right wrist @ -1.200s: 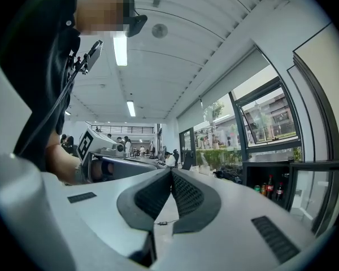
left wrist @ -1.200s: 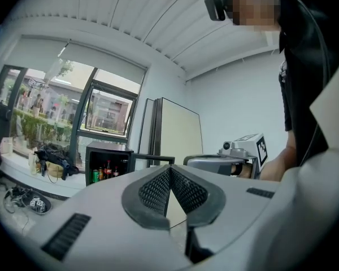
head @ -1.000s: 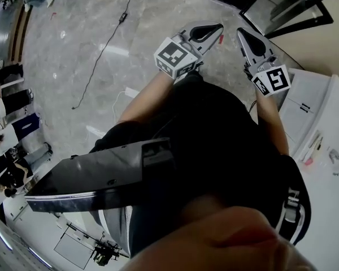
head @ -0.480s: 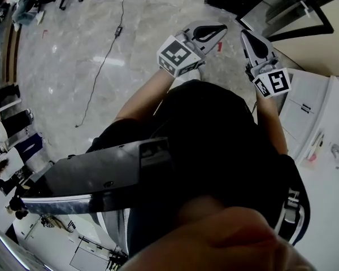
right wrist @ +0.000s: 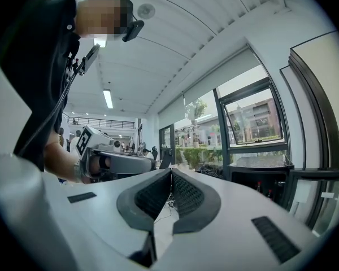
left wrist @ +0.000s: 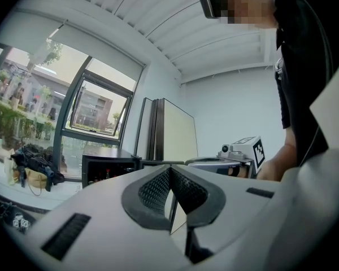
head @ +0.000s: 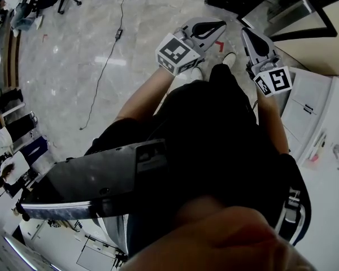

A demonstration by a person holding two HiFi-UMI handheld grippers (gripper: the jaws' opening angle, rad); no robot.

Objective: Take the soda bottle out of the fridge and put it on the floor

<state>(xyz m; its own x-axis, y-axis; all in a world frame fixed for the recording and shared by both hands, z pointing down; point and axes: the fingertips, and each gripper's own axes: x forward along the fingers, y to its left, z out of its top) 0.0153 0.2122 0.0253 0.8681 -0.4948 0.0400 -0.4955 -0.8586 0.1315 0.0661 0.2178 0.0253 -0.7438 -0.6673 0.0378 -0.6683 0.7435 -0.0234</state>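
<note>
Upper centre, head view: my left claw [head: 219,27] and right claw [head: 244,33] were pressed shut, both empty | lower right, right gripper view: small bottles [right wrist: 260,186] stood inside the dark fridge [right wrist: 253,175]

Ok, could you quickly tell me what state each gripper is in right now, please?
Left gripper: closed, jaws together, nothing held.
Right gripper: closed, jaws together, nothing held.
</note>
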